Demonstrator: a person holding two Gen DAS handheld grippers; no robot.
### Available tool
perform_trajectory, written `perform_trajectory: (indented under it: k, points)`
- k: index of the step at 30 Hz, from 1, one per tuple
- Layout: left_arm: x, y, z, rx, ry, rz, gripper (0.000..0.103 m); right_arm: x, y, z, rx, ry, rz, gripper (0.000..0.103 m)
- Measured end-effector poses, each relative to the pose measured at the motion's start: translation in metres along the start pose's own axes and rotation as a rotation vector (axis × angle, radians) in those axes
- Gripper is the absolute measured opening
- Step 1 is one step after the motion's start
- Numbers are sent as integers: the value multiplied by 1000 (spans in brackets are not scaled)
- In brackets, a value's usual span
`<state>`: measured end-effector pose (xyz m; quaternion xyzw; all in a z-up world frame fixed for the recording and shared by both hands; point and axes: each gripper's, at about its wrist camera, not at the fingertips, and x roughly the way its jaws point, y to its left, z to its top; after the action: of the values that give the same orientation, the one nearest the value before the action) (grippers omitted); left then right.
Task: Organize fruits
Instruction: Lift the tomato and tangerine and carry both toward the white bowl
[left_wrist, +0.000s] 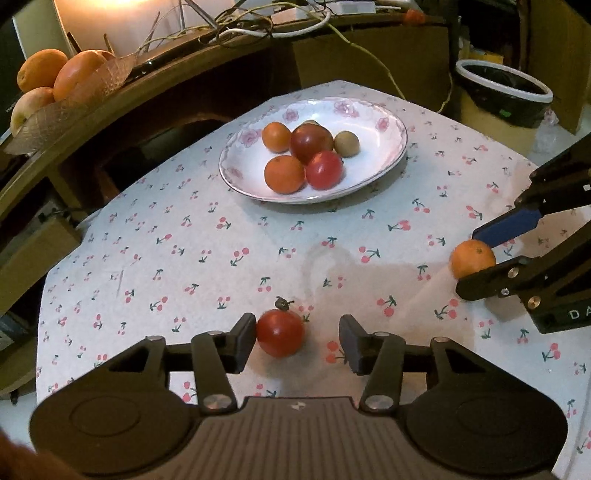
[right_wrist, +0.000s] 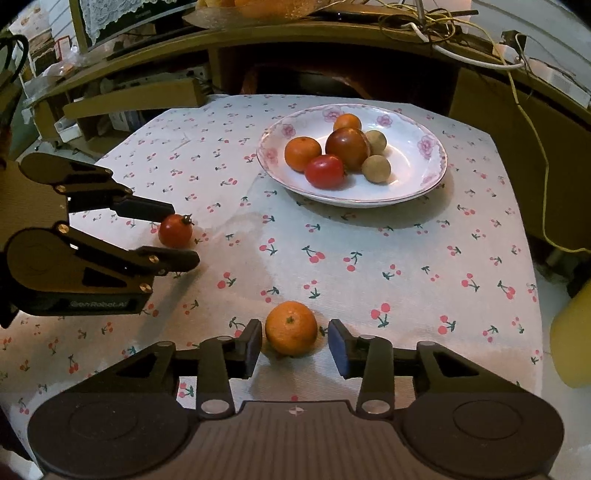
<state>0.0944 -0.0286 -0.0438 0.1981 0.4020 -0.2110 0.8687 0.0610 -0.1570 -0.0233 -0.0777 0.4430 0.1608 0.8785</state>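
- Left wrist view: the left hand-held gripper (left_wrist: 297, 341) stands partly open around a red tomato (left_wrist: 280, 332) on the cherry-print surface (left_wrist: 184, 258). One finger touches or nearly touches the tomato, the other is clear of it, so nothing is gripped.
- The tomato looks soft, smooth-skinned and light. I would close on its round sides below the stem, gently, as a hard squeeze could bruise it.
- Right wrist view: the right hand-held gripper (right_wrist: 295, 345) is partly open, with a mandarin (right_wrist: 291, 328) between its fingers and a gap on both sides.
- The mandarin seems firmer, with a grippier peel, and should suit a hold across its widest part.
- The plate (right_wrist: 417, 192) of fruit sits well apart, further back.
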Motion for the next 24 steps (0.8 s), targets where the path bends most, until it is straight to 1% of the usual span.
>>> perform_trajectory:
  k: [6, 8, 10, 11, 16, 19, 22, 24]
  points:
    - [2, 1, 4, -19, 9, 0, 53, 2, 0, 3, -7, 10, -5, 39]
    - [2, 2, 3, -20, 11, -1, 49, 2, 0, 2, -10, 10, -6, 39]
    - [0, 5, 4, -28, 13, -1, 45, 2, 0, 4, -2, 16, -10, 34]
    - [0, 6, 4, -34, 13, -4, 43, 2, 1, 5, -2, 18, -11, 29]
    - [-5, 9, 6, -26, 18, -16, 37, 1, 2, 3, -7, 20, -22, 29]
    - [-5, 12, 6, -15, 24, -28, 36, 1, 2, 4, -5, 22, -24, 29]
    - [2, 13, 1, 4, 38, -19, 37, 2, 2, 6, -1, 27, -25, 29]
    - [3, 18, 0, -28, 24, -37, 37, 2, 2, 6, 2, 26, -26, 29]
